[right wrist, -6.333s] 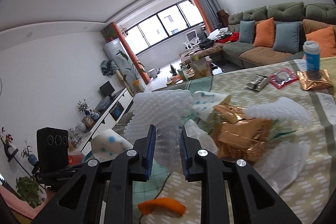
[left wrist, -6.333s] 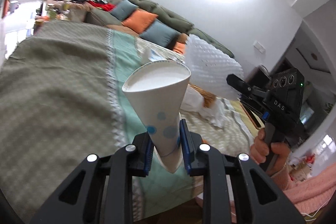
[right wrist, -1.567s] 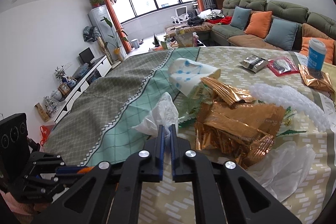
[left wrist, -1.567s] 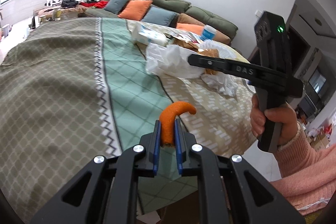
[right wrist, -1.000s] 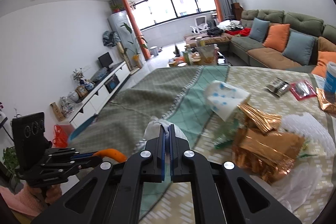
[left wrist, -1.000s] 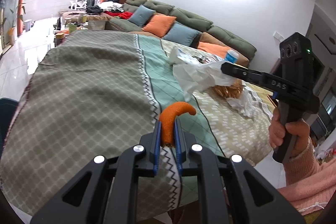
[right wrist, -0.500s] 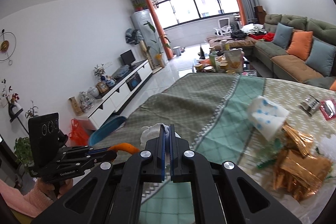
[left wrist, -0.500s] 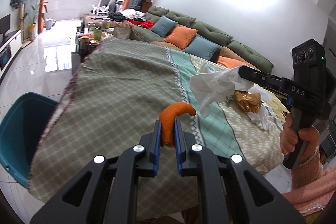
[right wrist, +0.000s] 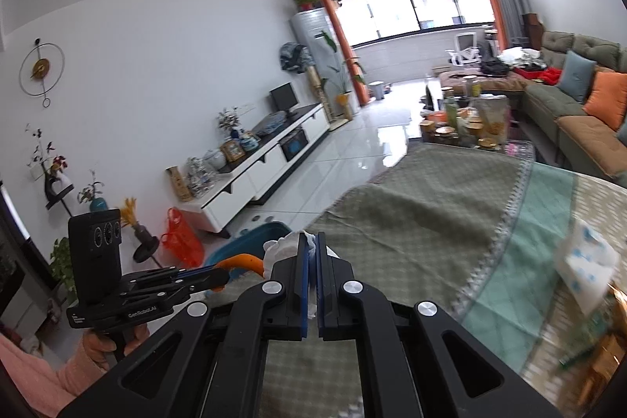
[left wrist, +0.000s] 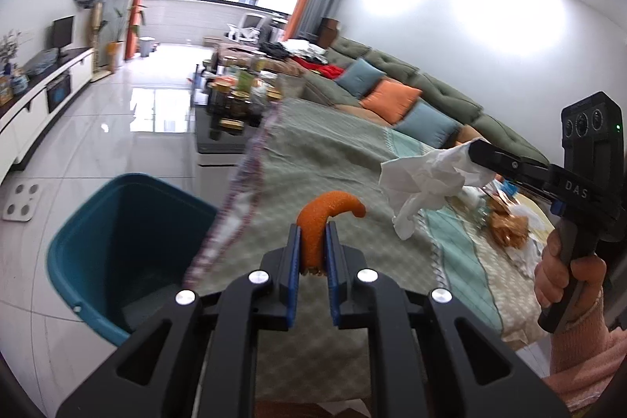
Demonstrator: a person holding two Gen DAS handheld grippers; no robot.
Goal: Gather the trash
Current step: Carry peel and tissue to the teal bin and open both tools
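A: The fingers?
B: Left gripper (left wrist: 313, 245) clamps a curled orange peel (left wrist: 325, 222); right gripper (right wrist: 312, 285) pinches a crumpled white tissue (left wrist: 427, 183).
A: Beyond them?
B: A teal bin (left wrist: 117, 245) on the floor beside the cloth-covered surface (left wrist: 352, 151).

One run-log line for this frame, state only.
left gripper: shut on orange peel | right gripper: shut on crumpled tissue | teal bin: on floor beside table

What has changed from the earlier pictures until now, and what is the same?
Both hands swung away from the littered table toward the teal bin, which has come into view. The left gripper stays shut on the orange peel, the right gripper on the white tissue. Nothing was let go.
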